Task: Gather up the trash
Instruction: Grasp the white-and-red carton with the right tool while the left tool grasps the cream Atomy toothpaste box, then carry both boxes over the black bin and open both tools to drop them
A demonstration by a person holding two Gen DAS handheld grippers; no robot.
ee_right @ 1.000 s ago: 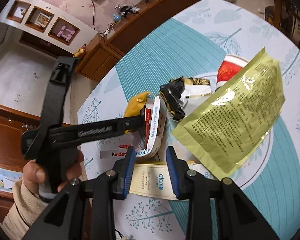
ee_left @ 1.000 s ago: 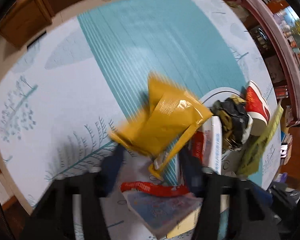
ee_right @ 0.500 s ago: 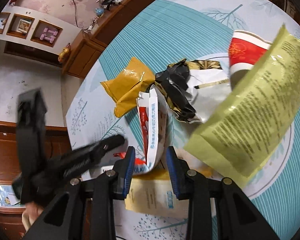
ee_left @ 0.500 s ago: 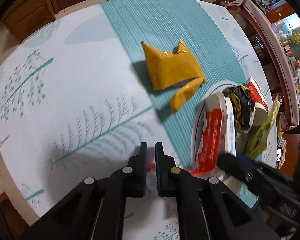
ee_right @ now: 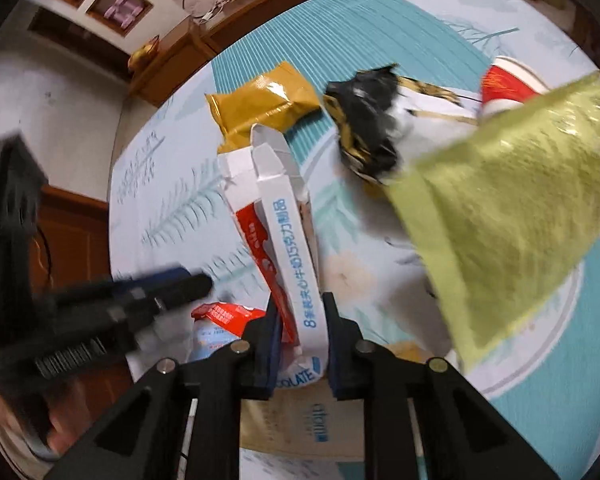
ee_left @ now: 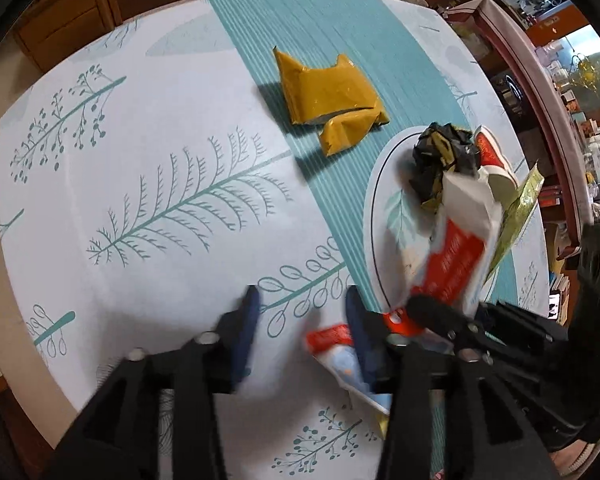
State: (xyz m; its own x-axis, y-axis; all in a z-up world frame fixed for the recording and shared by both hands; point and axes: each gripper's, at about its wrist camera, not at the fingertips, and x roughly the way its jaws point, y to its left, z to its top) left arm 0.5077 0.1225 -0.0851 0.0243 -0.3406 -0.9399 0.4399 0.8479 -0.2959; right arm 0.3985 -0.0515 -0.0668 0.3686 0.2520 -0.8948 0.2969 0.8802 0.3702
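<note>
On the leaf-printed tablecloth [ee_left: 148, 152], working left to right, I note the crumpled mustard-yellow wrapper [ee_left: 332, 100] lying flat on the teal stripe, apart from the rest. Right of it sits the white plate [ee_left: 374, 216], bearing a crushed black-and-gold wrapper [ee_left: 440, 160], with a red paper cup [ee_left: 490, 150] just beyond. The white and red chocolate carton [ee_right: 288, 248] is flattened, its top flaps open, tilted over the plate's near edge. A green foil pouch [ee_right: 508, 208] stands blurred at the far right. A small red and pale blue packet [ee_left: 340, 352] lies on the cloth near the bottom.

My left gripper [ee_left: 300, 312] points steeply down at bare cloth; its jaws have just been opening and stand released, nothing between them. My right gripper [ee_right: 300, 316] also points steeply down; its jaws have just been closing and are clenched on the carton's lower end. A hand [ee_right: 56, 424] shows blurred at that view's lower left
</note>
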